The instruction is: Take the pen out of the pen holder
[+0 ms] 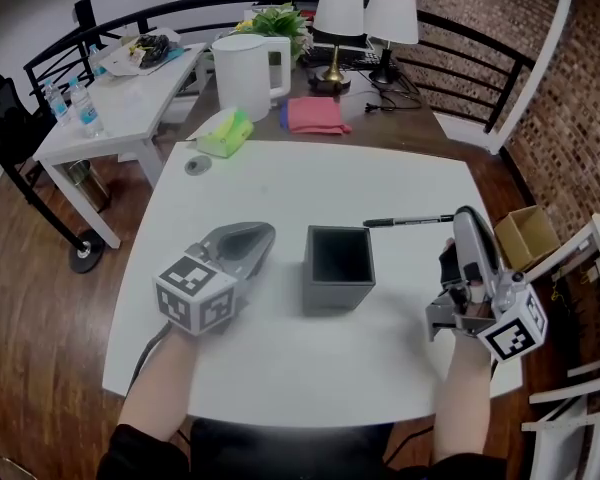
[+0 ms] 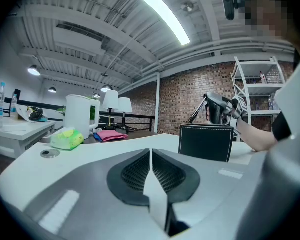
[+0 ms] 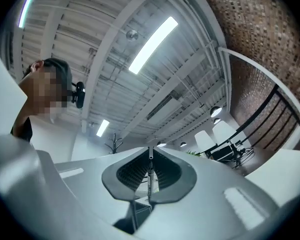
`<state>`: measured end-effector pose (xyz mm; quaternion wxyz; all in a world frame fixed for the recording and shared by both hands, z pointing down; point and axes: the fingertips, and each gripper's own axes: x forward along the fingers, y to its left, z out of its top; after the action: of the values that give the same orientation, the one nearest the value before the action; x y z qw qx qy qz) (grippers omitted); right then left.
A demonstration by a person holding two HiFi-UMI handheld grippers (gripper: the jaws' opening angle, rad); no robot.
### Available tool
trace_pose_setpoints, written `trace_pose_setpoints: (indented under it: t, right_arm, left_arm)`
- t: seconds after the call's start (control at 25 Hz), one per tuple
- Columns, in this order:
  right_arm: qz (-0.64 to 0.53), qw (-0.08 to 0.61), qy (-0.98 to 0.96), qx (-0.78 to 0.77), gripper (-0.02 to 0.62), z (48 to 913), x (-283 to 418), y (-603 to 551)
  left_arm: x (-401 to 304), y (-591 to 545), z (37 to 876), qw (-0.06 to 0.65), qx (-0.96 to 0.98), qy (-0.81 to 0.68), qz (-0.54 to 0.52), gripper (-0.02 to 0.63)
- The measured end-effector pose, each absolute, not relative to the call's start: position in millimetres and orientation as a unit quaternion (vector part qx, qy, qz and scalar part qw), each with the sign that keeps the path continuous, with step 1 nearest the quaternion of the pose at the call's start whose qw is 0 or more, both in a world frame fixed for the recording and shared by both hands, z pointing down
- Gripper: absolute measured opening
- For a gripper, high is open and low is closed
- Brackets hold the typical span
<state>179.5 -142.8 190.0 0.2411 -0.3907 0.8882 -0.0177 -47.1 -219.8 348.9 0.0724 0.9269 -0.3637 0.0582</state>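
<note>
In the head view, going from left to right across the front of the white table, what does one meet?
The left gripper, pen holder, pen, right gripper holding the pen's end.

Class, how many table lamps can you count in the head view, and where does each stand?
2. The brass-based lamp stands on the brown desk beyond the white table, right of the kettle; the dark-based lamp stands just right of it. No others show.
</note>
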Motion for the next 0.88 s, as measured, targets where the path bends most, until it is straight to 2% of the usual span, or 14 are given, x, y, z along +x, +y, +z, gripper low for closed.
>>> trace_pose_setpoints:
  t: [0.16, 0.6, 0.76, 0.88]
  right_arm:
    - [0.014, 0.209, 0.883, -0.421, 0.037, 190, 184, -145]
    - [0.036, 0.006, 0.854, -0.52, 0.037, 285, 162, -193]
    - [0.007, -0.037, 0.853, -0.521, 0.037, 304, 162, -189]
    - [-0.029, -0.095, 0.848, -0.52, 0.038, 328, 164, -185]
  left_arm:
    - [-48, -219, 349, 0.072, 0.927, -0.364, 0.058, 0.014]
    - [-48, -219, 348, 0.072, 0.926, -0.366, 0.057, 0.014]
    - [-48, -219, 347, 0.072, 0.926, -0.366, 0.058, 0.014]
    - [-48, -219, 346, 0.071, 0.926, -0.366, 0.058, 0.014]
